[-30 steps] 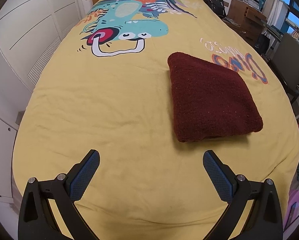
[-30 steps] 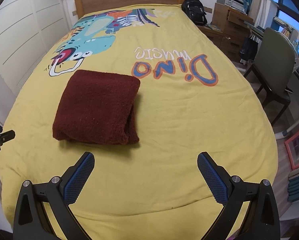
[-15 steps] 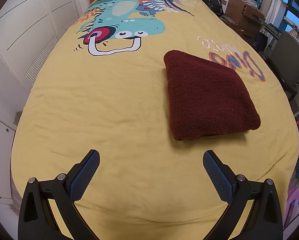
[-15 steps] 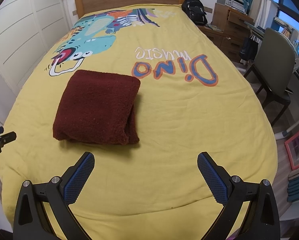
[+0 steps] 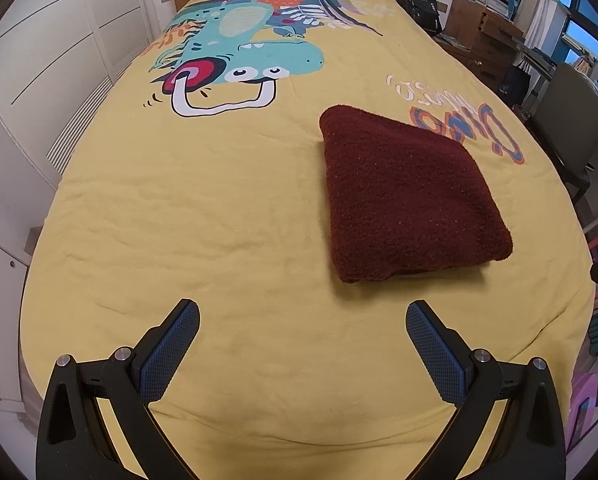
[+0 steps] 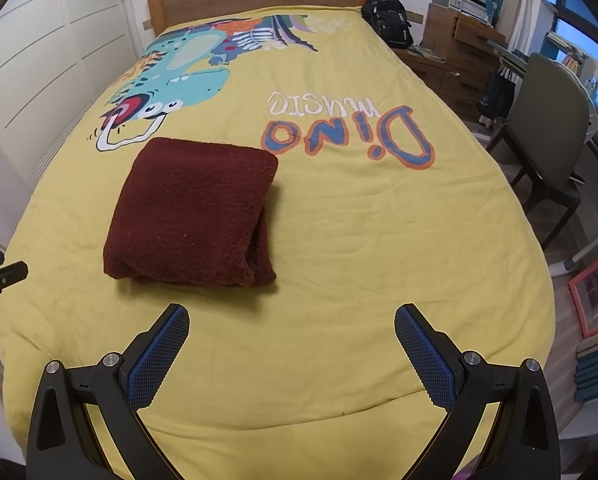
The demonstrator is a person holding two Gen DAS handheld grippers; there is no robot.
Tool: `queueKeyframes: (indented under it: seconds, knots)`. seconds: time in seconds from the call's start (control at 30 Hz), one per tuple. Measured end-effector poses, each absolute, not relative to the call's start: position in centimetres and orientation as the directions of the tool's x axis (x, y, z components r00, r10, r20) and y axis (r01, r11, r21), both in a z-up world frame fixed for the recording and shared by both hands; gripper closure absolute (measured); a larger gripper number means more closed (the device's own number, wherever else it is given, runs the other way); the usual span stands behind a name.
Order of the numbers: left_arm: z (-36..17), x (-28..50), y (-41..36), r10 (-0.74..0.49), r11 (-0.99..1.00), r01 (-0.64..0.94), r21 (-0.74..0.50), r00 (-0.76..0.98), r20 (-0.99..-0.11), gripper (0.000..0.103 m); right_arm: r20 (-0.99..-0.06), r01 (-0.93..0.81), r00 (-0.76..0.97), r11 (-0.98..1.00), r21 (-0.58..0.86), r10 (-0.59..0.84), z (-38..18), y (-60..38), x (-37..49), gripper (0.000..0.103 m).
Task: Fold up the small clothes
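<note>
Sweater (image 5: pixel 409 196) is our best name for the dark red fuzzy garment; it lies already folded into a thick, squarish bundle on the yellow bedspread (image 5: pixel 219 208), toward the foot of the bed, between the dinosaur print (image 5: pixel 239 68) and the "Dino music" lettering (image 6: pixel 347 132). In the right wrist view its stacked layers show along the right-hand edge (image 6: pixel 261 240), so the loose ends seem to meet on that side.

We hold the left gripper (image 5: pixel 302 320) with its jaws spread wide and nothing between them, above the bedspread short of the bundle's near edge. Our right gripper (image 6: pixel 291 324) is likewise spread and empty, with the bundle ahead and to its left. Neither tool touches the cloth.

We judge the folding itself to be done or very nearly so; what is left, if anything, is tidying. To do that well, we would leave the fold alone unless an edge is clearly out of line. If we do square it up, we should press flat from above or nudge the layered edge inward, not pinch a single layer, since lifting one ply of such thick, springy fabric could pull the stack open. Any push should be slow, because the bedspread under it is soft and wrinkles easily.
</note>
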State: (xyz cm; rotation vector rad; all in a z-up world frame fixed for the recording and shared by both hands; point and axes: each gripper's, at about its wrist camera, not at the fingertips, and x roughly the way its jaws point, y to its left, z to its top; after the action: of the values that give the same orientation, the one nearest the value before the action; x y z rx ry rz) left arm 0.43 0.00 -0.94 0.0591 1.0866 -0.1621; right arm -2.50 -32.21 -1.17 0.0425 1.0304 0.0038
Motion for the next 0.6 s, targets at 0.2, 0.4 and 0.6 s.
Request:
queueKeyframes:
  seconds: [0.2,0.4,0.6]
  knots:
    - [-0.45,0.29,0.28,-0.132,0.985,0.162,-0.062,0.468,-0.874,0.001,-0.861,0.03,0.508,0.999,0.039,0.019,-1.48,-32.77,-2.7,0.001]
    - [-0.3,0.21,0.06,-0.123,0.985,0.165,-0.05,0.471,-0.874,0.001,-0.864,0.034,0.504,0.999,0.038,0.016,-1.55,-32.9,-2.76,0.001]
    - [-0.39,0.17,-0.14,-0.119,0.985,0.17,-0.043,0.467,-0.876,0.001,-0.863,0.034,0.504,0.999,0.039,0.016,-1.5,-32.9,-2.81,0.001]
